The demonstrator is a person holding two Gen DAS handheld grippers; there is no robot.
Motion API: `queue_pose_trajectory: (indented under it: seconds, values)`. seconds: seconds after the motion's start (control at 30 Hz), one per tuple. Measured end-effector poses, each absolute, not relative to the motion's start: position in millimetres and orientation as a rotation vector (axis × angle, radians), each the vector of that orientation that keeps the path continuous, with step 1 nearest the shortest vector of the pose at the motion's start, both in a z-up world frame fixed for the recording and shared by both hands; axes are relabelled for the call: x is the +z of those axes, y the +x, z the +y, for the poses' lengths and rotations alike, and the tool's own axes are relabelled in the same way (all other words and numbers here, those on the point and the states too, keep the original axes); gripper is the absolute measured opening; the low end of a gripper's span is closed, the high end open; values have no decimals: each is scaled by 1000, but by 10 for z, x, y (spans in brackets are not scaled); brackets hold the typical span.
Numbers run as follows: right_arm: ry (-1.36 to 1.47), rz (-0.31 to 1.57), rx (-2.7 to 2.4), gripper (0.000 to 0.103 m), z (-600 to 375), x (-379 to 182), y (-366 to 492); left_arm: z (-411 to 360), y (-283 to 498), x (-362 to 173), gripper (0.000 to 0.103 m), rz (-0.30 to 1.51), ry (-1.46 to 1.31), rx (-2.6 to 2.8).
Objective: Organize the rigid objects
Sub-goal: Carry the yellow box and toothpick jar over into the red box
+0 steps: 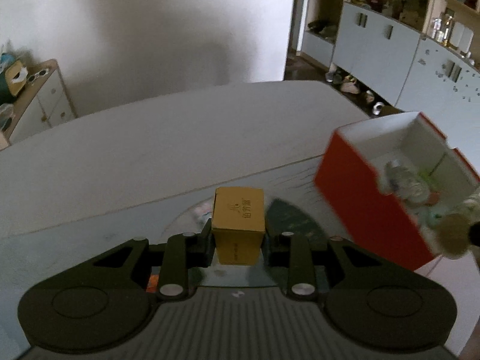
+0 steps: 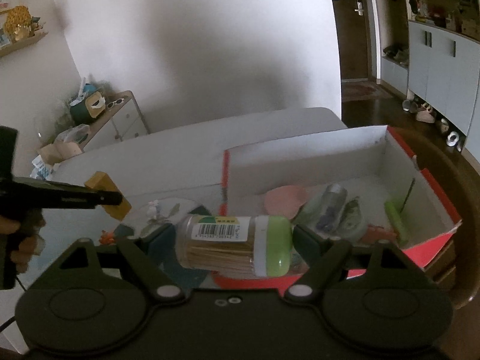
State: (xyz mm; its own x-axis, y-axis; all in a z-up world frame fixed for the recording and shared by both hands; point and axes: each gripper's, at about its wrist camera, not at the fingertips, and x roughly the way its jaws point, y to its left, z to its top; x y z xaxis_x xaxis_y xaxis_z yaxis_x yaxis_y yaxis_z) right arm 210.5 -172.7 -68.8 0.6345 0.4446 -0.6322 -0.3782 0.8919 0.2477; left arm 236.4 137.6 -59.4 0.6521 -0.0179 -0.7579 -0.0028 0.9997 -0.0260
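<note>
My left gripper [image 1: 238, 234] is shut on a small yellow-brown cardboard box [image 1: 238, 222] and holds it above the table; the same box [image 2: 108, 195] shows in the right wrist view, clamped in the left gripper's fingers [image 2: 90, 199]. My right gripper [image 2: 234, 240] is shut on a toothpick jar with a green lid [image 2: 234, 241], lying sideways just above the near wall of the red box with white inside [image 2: 315, 156]. The red box [image 1: 360, 198] sits to the right in the left wrist view and holds several small items.
A grey-white table [image 1: 150, 156] spreads ahead, with a round patterned mat [image 1: 288, 219] under the grippers. A white side cabinet [image 2: 126, 120] with clutter stands at the left wall. Blue-grey cupboards [image 1: 375, 48] and shoes line the right side.
</note>
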Motion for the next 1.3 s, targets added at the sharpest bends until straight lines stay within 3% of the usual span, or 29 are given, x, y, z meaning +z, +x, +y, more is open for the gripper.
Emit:
queue_pose_trajectory:
  seconds: [0.63,1.3]
  values:
    - [56,773,452,85,-2686,-883,2554,-63,2815,-201,29,825,12,-169]
    - [-108,818,496,85,-2687,-1211,2985,-1048,3663,-977,29,1067,101,-250]
